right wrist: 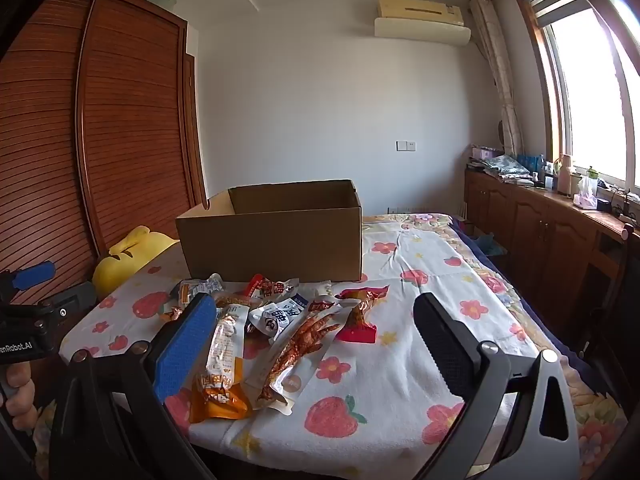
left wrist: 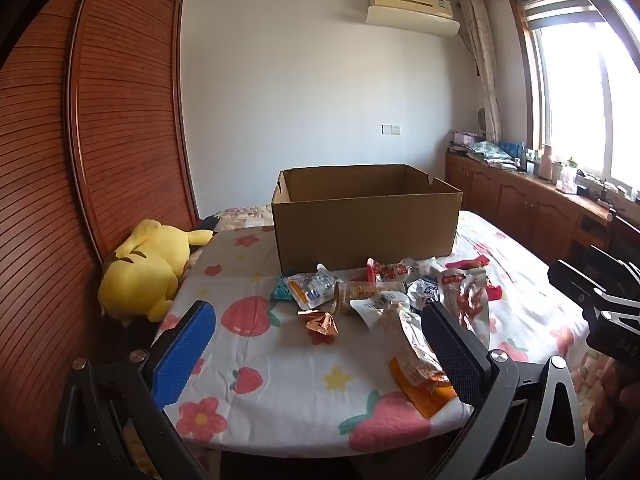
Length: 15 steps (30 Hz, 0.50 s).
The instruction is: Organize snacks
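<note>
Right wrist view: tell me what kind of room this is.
Most likely a bedroom in a home. A bed under a strawberry-print sheet fills the middle, a tall louvred wooden wardrobe lines the left wall, and a yellow plush toy lies beside the bed.

Both grippers are held low at the bottom of their own views, pointing forward, neither one touching anything. The left gripper (left wrist: 320, 356) has its jaws spread wide, blue pad (left wrist: 186, 354) at lower left and black pad (left wrist: 454, 354) at lower right, nothing between them. The right gripper (right wrist: 316, 348) is the same deal: jaws wide apart, gripping nothing. Each one pokes into the other's view at the frame edge, and the left hand (right wrist: 18, 396) shows at the lower left of the right wrist view, wrapped around its handle.
</note>
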Each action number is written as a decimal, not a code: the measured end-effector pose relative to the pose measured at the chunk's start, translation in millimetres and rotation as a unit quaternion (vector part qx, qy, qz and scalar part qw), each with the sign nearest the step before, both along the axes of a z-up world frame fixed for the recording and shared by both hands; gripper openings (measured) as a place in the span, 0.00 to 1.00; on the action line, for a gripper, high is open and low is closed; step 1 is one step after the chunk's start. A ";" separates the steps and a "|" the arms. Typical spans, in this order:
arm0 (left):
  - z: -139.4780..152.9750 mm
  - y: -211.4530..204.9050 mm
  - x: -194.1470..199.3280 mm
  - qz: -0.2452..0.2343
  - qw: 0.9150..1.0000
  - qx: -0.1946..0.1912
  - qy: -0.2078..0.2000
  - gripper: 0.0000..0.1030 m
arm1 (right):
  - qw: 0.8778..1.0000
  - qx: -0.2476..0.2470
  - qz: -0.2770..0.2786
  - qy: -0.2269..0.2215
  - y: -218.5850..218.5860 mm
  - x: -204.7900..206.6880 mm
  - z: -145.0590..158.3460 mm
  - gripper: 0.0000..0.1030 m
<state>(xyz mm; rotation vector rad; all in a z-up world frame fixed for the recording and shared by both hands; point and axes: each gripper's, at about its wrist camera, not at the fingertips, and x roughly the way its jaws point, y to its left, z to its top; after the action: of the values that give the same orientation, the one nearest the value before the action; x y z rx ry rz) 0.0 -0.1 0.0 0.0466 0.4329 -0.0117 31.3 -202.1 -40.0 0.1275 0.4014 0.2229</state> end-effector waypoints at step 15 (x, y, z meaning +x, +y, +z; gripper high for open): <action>1.6 -0.9 -1.0 0.004 1.000 0.000 -0.003 1.00 | 1.000 -0.002 0.000 0.002 0.4 0.8 -1.4 0.97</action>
<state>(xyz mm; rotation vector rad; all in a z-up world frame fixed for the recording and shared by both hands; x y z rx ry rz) -0.9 -1.0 1.7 0.0449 0.4278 -0.0047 32.1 -201.6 -41.4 0.1234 0.4053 0.2208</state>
